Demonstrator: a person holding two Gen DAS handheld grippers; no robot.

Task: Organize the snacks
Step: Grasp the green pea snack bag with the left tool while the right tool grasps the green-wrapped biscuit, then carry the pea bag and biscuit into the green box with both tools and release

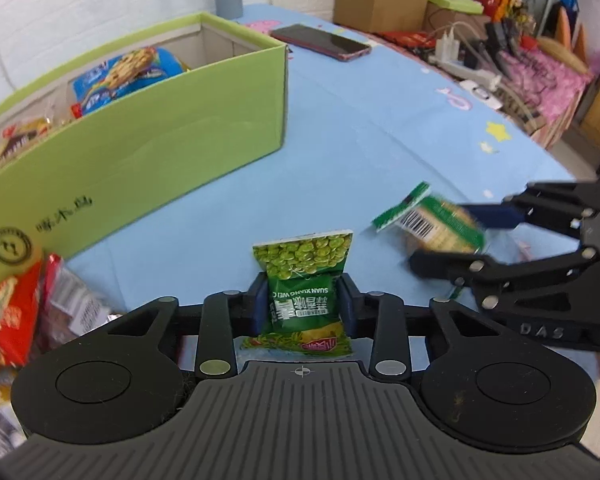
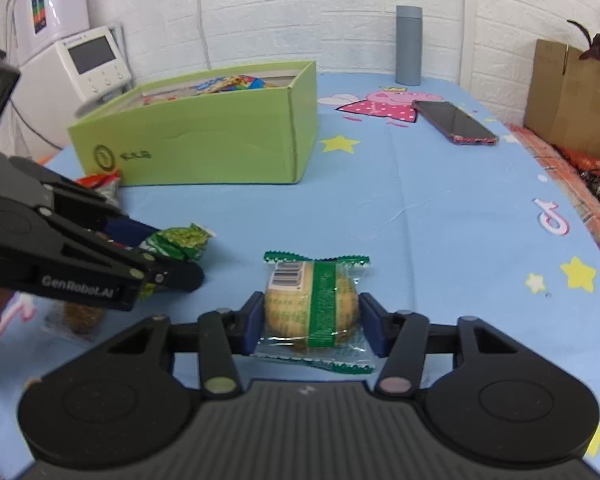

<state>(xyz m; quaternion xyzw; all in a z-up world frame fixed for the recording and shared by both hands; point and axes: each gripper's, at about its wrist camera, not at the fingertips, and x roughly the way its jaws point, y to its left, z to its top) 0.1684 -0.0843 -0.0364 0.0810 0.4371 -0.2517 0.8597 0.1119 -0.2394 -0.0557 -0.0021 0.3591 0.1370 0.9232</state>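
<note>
Now the left gripper (image 1: 303, 300) clamps a green pea packet (image 1: 303, 280), and the right gripper (image 2: 311, 320) seemingly pinches a wrapped biscuit (image 2: 312, 304).

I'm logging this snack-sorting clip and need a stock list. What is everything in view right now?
Green pea snack packet: one, green, clamped in the left tool.
Clear-wrapped round biscuit with green band: one, tan and green, clamped in the right tool.
Open green cardboard box: one, lime green, far left on the cloth, snacks inside.
Blue cookie packet: one, blue, inside the box.
Red snack packets: a few, red, beside the box's near corner.
Dark smartphone with red case: one, far right on the cloth.
Grey cylindrical flask: one, grey, by the wall.
Brown cardboard carton: one, right edge.
Blue cartoon tablecloth: one, covering the table.
Left tool: black, shut on the pea packet.
Right tool: black, shut on the biscuit.
</note>
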